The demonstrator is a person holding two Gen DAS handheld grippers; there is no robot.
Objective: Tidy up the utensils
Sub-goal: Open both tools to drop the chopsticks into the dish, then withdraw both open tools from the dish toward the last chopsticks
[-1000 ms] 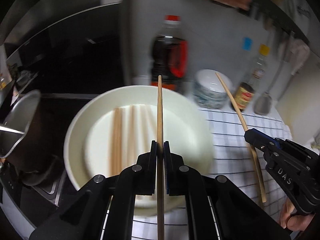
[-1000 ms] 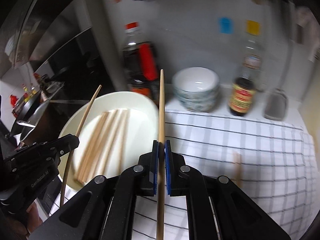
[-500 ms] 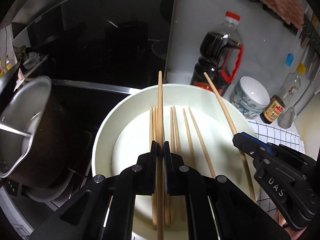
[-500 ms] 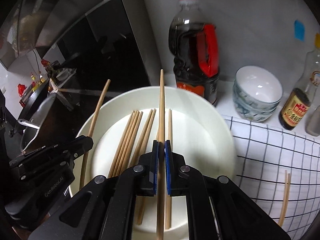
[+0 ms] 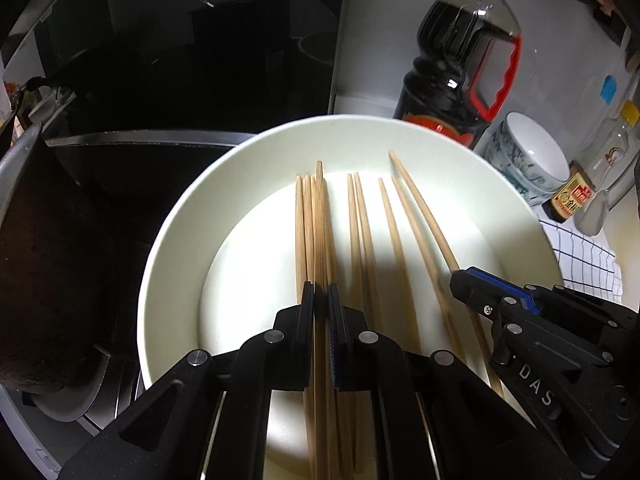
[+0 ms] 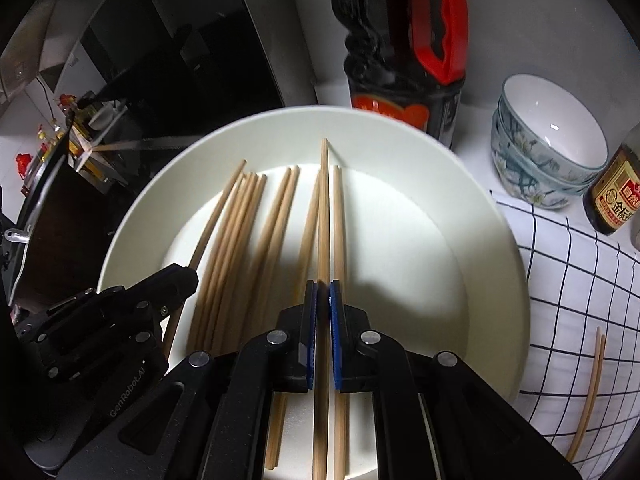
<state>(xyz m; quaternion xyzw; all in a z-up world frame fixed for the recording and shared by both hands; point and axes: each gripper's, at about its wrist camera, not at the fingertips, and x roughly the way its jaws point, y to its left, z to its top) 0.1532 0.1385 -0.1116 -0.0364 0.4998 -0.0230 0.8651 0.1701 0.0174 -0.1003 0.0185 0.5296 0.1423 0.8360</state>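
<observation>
A large white plate (image 5: 248, 184) (image 6: 488, 248) holds several wooden chopsticks lying side by side. My left gripper (image 5: 321, 300) is shut on one chopstick (image 5: 319, 216), held low over the plate among the left bunch. My right gripper (image 6: 322, 296) is shut on another chopstick (image 6: 323, 208), low over the plate's middle. The right gripper also shows at the right of the left wrist view (image 5: 460, 280), the left gripper at the left of the right wrist view (image 6: 188, 276). A pair of loose chopsticks (image 6: 588, 392) lies on the checked cloth.
A dark soy sauce bottle with a red handle (image 5: 460, 80) (image 6: 404, 52) stands behind the plate. Stacked patterned bowls (image 6: 548, 140) and a small sauce bottle (image 6: 616, 196) stand at the right. A checked cloth (image 6: 568, 280) covers the counter. A metal pot (image 5: 24, 240) sits on the left.
Both grippers have moved forward and down over the plate, bringing their chopsticks close to those lying in it. Both stay shut on their chopsticks.
</observation>
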